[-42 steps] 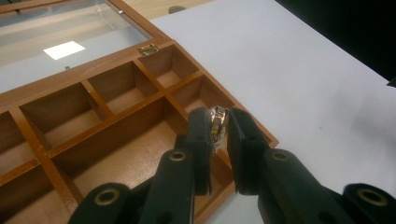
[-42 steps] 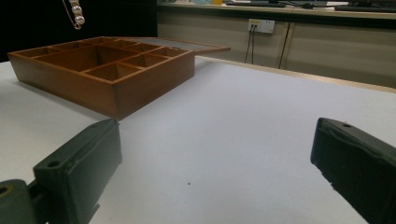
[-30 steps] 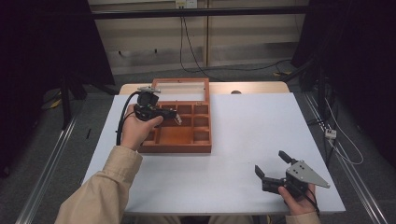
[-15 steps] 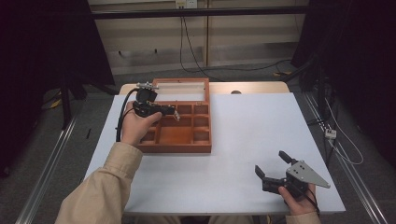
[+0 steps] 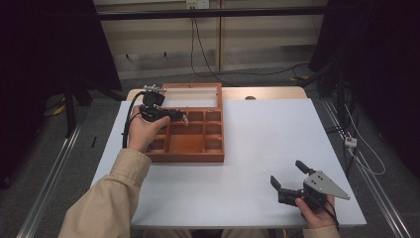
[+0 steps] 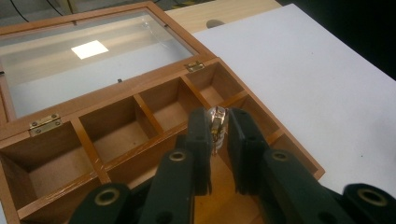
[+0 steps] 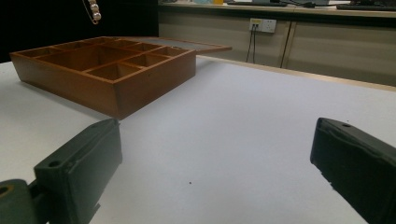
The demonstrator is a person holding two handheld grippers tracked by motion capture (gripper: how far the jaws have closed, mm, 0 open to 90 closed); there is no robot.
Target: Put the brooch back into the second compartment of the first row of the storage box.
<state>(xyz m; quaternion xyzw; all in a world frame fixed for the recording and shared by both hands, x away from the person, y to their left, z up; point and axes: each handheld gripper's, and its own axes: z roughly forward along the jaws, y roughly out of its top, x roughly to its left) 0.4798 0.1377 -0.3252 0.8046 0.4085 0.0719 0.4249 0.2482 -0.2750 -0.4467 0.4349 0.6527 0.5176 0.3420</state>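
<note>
Trinket (image 6: 217,122) is a tiny shiny bit, glassy or metal, hard to say which, pinched between the jaws of the left gripper (image 6: 218,140), hanging over the wooden box (image 5: 188,148) near its far row of compartments. Box lid (image 6: 88,56) lies flipped open on the far side. Right gripper (image 5: 289,181) sits at the near right of the table (image 5: 257,148) with jaws spread wide, nothing in them. Probably best to dip low into one compartment before letting go, keep clear of the dividers, and open slowly so it doesn't bounce out.
</note>
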